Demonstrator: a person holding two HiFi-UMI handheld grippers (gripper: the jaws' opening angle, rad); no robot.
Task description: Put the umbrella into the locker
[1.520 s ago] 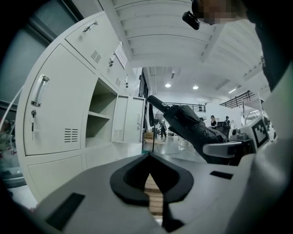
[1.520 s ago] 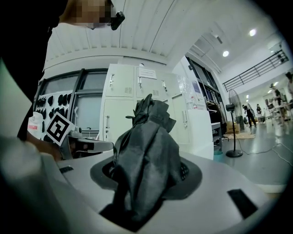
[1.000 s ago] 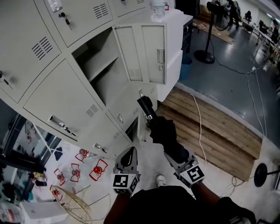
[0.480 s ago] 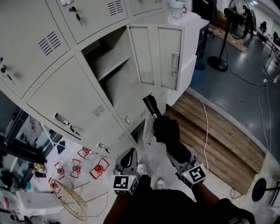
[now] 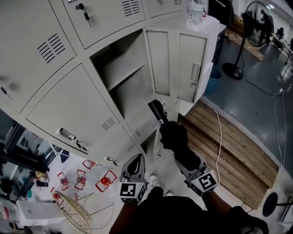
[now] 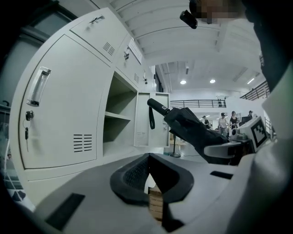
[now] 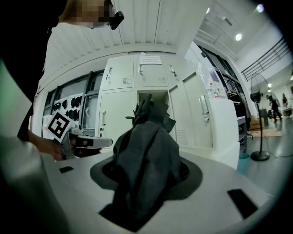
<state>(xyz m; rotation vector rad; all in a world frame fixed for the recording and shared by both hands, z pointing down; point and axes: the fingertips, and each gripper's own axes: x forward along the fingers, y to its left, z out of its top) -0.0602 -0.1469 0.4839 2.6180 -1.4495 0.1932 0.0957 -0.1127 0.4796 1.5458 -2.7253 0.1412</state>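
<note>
A folded black umbrella [image 5: 171, 135] points its handle [image 5: 155, 111] at the open locker compartment [image 5: 130, 80], just short of its lower edge. My right gripper [image 5: 184, 157] is shut on the umbrella's fabric, which fills the jaws in the right gripper view [image 7: 146, 155]. The locker door [image 5: 181, 66] stands swung out to the right. My left gripper [image 5: 133, 165] hangs lower left of the umbrella, shut with nothing in it. In the left gripper view its pads [image 6: 149, 157] meet, and the umbrella [image 6: 192, 130] crosses in front of the open compartment [image 6: 120, 123].
Closed locker doors [image 5: 68, 105] surround the opening. A plastic bottle [image 5: 194, 11] stands on the white cabinet right of the lockers. Wooden planks [image 5: 229, 146] with a white cable [image 5: 219, 132] lie to the right, a standing fan [image 5: 256, 18] beyond. A wire basket [image 5: 75, 212] sits lower left.
Both grippers have moved toward the lockers, so the open compartment looms larger and nearer the umbrella's handle. The right gripper's hold on the umbrella is unchanged.
</note>
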